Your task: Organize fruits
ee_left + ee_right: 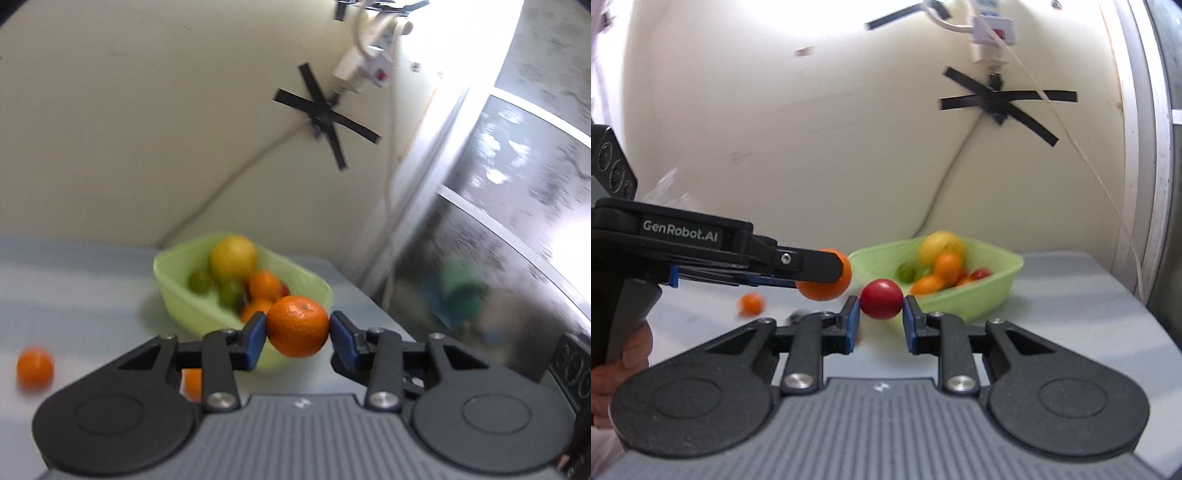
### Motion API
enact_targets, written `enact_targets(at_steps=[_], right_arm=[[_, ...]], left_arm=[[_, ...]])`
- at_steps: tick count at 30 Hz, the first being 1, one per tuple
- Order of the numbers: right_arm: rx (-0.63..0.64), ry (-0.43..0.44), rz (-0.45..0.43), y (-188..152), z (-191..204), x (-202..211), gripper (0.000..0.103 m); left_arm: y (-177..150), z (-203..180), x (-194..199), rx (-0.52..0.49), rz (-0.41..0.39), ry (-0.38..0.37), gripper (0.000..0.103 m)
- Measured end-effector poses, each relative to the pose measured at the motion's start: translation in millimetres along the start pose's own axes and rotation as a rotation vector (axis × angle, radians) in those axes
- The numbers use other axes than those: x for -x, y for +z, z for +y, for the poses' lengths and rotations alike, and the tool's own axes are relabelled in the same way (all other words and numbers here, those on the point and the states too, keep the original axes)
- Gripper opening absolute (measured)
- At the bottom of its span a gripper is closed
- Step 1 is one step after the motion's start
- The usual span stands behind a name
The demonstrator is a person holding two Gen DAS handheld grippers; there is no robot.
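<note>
Left claw [297,328] clamped on one orange [297,325], right claw [881,314] clamped on one red fruit [881,298], both near one green bowl [997,291] of fruit, two oranges [35,368] loose on desk [74,295].

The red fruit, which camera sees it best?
The right wrist view. There the red fruit sits sharp and whole in the right gripper, in front of the green bowl. The left wrist view does not show it; there the left gripper holds an orange.
</note>
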State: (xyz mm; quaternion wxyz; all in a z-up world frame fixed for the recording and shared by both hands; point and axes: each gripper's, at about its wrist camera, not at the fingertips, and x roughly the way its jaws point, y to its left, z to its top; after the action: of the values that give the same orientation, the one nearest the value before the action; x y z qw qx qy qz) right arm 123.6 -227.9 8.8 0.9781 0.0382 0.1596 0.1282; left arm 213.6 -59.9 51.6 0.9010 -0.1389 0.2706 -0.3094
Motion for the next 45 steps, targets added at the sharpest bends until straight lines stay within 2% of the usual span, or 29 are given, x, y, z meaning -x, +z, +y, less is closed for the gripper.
enact_targets(at_steps=[4,8,12,15,18,20,22,26,30,33,37,40,41,42,44,45], right_arm=[[-0.028,-0.031,0.008,11.4,-18.8,-36.0,0.028],[-0.018,-0.047,0.036,12.3,-27.1,-62.5,0.028],[-0.010,-0.057,0.059,8.4,-30.7,-83.5,0.029],[-0.013,-0.073,0.046,6.3,-31.2,-85.8,0.030],[-0.015,-0.074,0.005,6.2,-24.8,-70.9,0.030],[-0.012,-0.043,-0.019,7.4,-20.9,-56.1,0.030],[-0.016,0.008,-0.024,6.2,-14.9,-44.1,0.030],[0.004,0.125,0.055,-12.5,9.8,-36.5,0.030],[0.074,0.127,0.144,-24.4,29.9,-52.1,0.033],[0.086,0.115,0.166,-20.8,32.0,-62.6,0.052],[0.140,0.098,0.195,-18.3,38.7,-75.5,0.052],[0.153,0.098,0.244,-18.8,38.2,-91.6,0.052],[0.157,0.095,0.261,-19.5,36.8,-97.8,0.052],[0.149,0.106,0.289,-18.5,35.9,-104.7,0.050],[0.128,0.120,0.294,-15.6,33.7,-108.6,0.034],[0.128,0.116,0.298,-15.3,33.6,-110.0,0.033]], left_arm=[[20.6,19.0,-40.4,0.037,0.020,0.041,0.039],[22.3,31.5,-67.1,0.067,0.065,0.069,0.038],[20.2,33.6,-81.4,0.050,0.084,0.081,0.046],[26.3,35.7,-68.8,0.057,0.066,0.057,0.046],[30.2,45.2,-26.3,0.073,-0.019,0.029,0.047],[22.4,55.5,7.9,0.089,-0.068,0.044,0.047],[10.2,63.2,30.6,0.098,-0.080,0.070,0.047],[-19.8,66.4,41.7,0.076,-0.023,0.121,0.051],[-38.6,73.4,26.5,0.080,0.051,0.129,0.051],[-44.2,80.7,13.3,0.107,0.078,0.154,0.051],[-51.2,82.7,5.5,0.092,0.089,0.163,0.051],[-55.4,82.9,5.5,0.081,0.095,0.161,0.047],[-55.4,83.7,5.5,0.085,0.090,0.154,0.043],[-55.2,85.3,4.3,0.094,0.094,0.154,0.034],[-54.6,90.1,1.1,0.126,0.106,0.144,0.024],[-54.4,92.3,0.8,0.143,0.106,0.136,0.024]])
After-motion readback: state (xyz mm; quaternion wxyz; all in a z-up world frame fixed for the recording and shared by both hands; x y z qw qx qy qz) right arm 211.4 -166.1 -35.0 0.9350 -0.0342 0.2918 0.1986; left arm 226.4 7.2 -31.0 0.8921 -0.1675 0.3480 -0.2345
